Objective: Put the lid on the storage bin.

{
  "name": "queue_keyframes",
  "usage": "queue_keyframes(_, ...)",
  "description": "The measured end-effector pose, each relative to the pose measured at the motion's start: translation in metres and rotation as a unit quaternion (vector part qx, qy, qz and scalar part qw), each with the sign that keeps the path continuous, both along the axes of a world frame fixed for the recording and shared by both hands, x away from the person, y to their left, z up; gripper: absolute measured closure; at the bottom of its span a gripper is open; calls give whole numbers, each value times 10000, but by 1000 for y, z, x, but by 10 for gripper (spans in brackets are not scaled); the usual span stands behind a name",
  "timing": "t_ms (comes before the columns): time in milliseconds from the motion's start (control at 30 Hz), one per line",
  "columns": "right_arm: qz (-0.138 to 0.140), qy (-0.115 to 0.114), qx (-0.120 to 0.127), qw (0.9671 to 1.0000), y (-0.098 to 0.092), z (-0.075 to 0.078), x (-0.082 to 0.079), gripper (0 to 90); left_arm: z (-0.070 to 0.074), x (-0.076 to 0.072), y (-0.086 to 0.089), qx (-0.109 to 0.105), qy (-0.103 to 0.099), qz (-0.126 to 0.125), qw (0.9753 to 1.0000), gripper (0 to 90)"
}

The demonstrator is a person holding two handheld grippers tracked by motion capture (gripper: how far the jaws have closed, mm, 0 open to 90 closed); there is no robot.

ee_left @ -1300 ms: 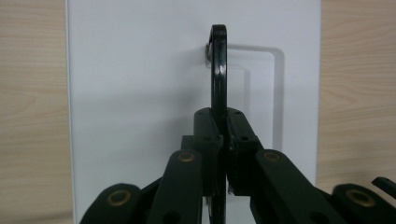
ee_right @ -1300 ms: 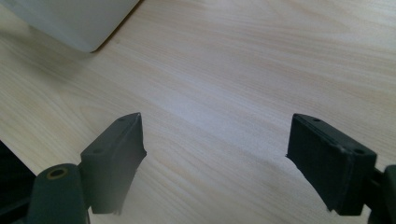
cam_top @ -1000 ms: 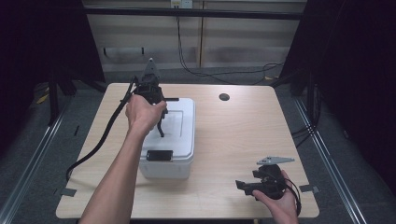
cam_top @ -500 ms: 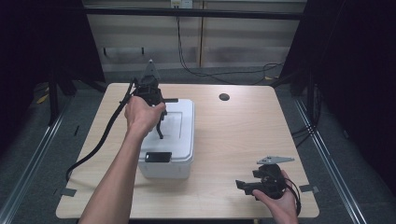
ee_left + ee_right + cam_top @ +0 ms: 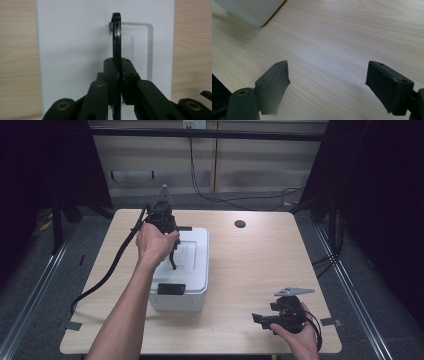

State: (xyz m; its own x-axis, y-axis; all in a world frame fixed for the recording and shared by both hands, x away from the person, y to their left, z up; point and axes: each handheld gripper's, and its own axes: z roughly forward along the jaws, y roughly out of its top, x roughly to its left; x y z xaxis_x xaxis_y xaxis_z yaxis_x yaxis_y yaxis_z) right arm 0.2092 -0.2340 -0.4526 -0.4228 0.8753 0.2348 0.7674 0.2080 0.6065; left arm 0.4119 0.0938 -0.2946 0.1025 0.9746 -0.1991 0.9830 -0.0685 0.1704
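Here my left gripper has its jaws clenched on the black handle of the white box, and the handle stands upright from the lid. The box sits on the table at about 9 o'clock from the centre, with a black latch on its near side. My right gripper rests at 5 o'clock near the table edge, well apart from the box, jaws wide and released over bare wood.
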Motion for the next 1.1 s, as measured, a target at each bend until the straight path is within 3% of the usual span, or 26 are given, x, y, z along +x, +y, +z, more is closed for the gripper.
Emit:
queue_keyframes(667,-1,-11,4,10000,0,0,0,178,-4,3,4,-39,82,-83,9999,840)
queue_keyframes(900,-3,-1,-4,10000,0,-1,0,177,-6,4,3,-17,37,-184,9998,832)
queue_keyframes(1100,4,12,-3,10000,0,-1,0,178,-6,6,3,-145,28,-362,9992,788)
